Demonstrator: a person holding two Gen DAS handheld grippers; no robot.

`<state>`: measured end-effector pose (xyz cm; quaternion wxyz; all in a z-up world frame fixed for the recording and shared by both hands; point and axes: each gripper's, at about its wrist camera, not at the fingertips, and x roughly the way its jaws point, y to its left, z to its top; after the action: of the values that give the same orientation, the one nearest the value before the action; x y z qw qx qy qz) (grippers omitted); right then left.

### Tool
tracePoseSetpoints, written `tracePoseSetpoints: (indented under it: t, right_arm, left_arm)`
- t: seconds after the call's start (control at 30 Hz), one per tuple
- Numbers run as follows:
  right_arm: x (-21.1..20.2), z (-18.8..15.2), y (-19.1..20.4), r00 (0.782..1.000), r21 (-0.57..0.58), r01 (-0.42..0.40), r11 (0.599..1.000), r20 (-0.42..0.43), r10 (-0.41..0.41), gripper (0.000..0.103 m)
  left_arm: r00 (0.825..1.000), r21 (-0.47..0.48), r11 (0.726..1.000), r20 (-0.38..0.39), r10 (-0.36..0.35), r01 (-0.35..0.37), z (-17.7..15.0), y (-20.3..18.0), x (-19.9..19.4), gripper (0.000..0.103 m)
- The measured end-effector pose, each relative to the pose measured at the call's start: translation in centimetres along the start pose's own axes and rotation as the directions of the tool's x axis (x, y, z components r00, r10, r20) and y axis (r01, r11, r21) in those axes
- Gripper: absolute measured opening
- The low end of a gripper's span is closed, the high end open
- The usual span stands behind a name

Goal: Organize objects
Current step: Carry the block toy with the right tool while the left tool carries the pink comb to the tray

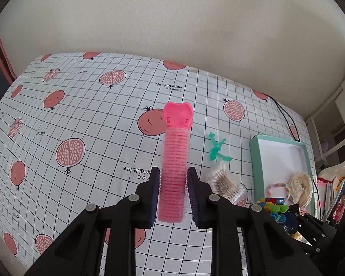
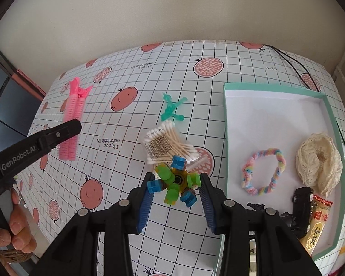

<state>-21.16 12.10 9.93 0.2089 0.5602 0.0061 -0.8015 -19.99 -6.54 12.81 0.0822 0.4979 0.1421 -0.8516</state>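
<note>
Left hand-held gripper [image 1: 173,193]: closed on the pink hair roller [image 1: 174,172], one pad on each side of the bristled barrel. The roller's long axis runs along the fingers, smooth clip end pointing away toward the wall. It is held above the desk [image 1: 80,115], which carries a grid-and-pomegranate cloth.

Right hand-held gripper [image 2: 177,197]: the jaws flank the spinner toy [image 2: 176,182], a hub with blue and green block-shaped arms. Contact with the pads cannot be determined, so I cannot tell whether it grips.

On the cloth: a bundle of cotton swabs [image 2: 166,141] in clear wrap, just beyond the spinner, and a translucent green figure [image 2: 172,109] farther back.

The right wrist view alone shows the teal-rimmed box [image 2: 225,138] interior in full: a pastel braided loop [image 2: 262,171], a cream lace scrunchie [image 2: 319,164], a black toy car [image 2: 302,203] and a snack packet [image 2: 317,225]. It also shows the roller from the side and a hand [image 2: 9,225] on the left gripper's handle.
</note>
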Motion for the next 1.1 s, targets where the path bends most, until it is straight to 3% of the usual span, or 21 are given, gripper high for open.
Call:
tracePoseSetpoints:
  t: [0.2, 0.4, 0.6, 0.8, 1.1]
  right_arm:
    - [-2.3, 0.7, -1.9, 0.999, 0.03, 0.002, 1.0, 0.049, -0.003, 0.042]
    - [-3.7, 0.6, -4.8, 0.997, 0.067, 0.027, 0.997, 0.072, -0.032, 0.042]
    - [-4.9, 0.1, -8.2, 0.992, 0.117, 0.07, 0.991, 0.097, -0.082, 0.042]
    - [-6.6, 0.2, -11.3, 0.986, 0.164, 0.091, 0.982, 0.125, -0.112, 0.042]
    - [-7.6, -0.1, -14.4, 0.98, 0.221, 0.117, 0.968, 0.13, -0.149, 0.042]
  left_arm:
    - [0.999, 0.017, 1.0, 0.038, -0.016, 0.016, 0.2, -1.5, -1.6, 0.025]
    - [0.996, 0.06, 0.995, 0.029, -0.083, 0.081, -0.8, -4.5, -1.5, 0.025]
    - [0.987, 0.131, 0.978, -0.007, -0.159, 0.159, -3.1, -9.0, -0.2, 0.025]
    - [0.979, 0.211, 0.956, -0.054, -0.195, 0.202, -4.3, -13.6, 1.1, 0.025]
    - [0.967, 0.253, 0.935, -0.128, -0.221, 0.248, -5.4, -17.4, 3.3, 0.025]
